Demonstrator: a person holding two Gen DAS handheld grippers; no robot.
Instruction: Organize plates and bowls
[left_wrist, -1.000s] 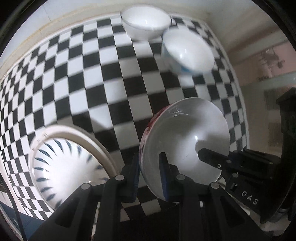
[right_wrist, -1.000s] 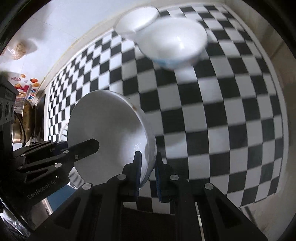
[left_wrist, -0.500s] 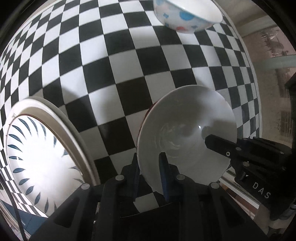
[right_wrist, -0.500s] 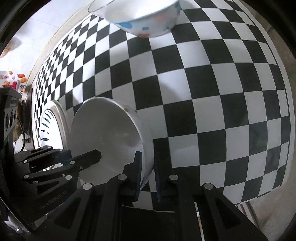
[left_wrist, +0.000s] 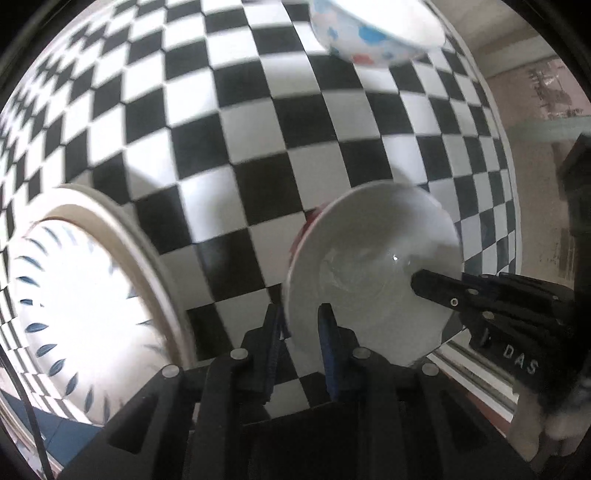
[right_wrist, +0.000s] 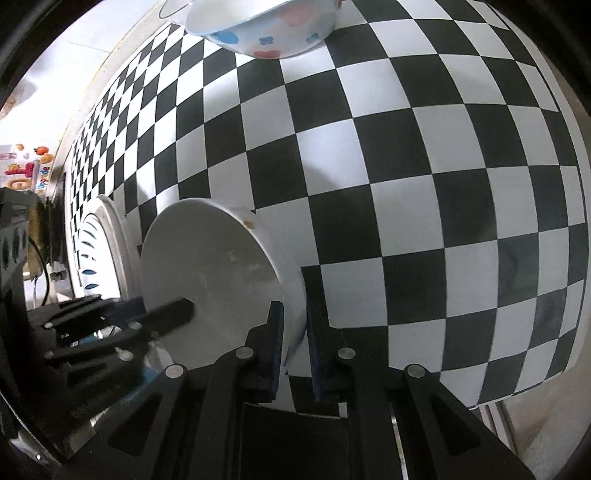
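Now both hand-held grippers, left (left_wrist: 301, 341) and right (right_wrist: 295, 341), pinching opposite rims of glossy white round bowl (left_wrist: 373, 273), tilting on edge above checkered desk (left_wrist: 258, 122); spotted bowl (right_wrist: 262, 27) sitting beyond.

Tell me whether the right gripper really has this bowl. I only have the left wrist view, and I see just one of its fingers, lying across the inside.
Observer: Yes. In the right wrist view the right gripper has one pad on each side of the rim of the white bowl, shut on it.
Operator: Anything on the rim over there?
Observer: A small brown spot sits right at the rim's edge.
Operator: Is the flowered bowl alone up top?
Observer: No. The edge of a second bowl peeks out behind the flowered bowl; little else of it shows.
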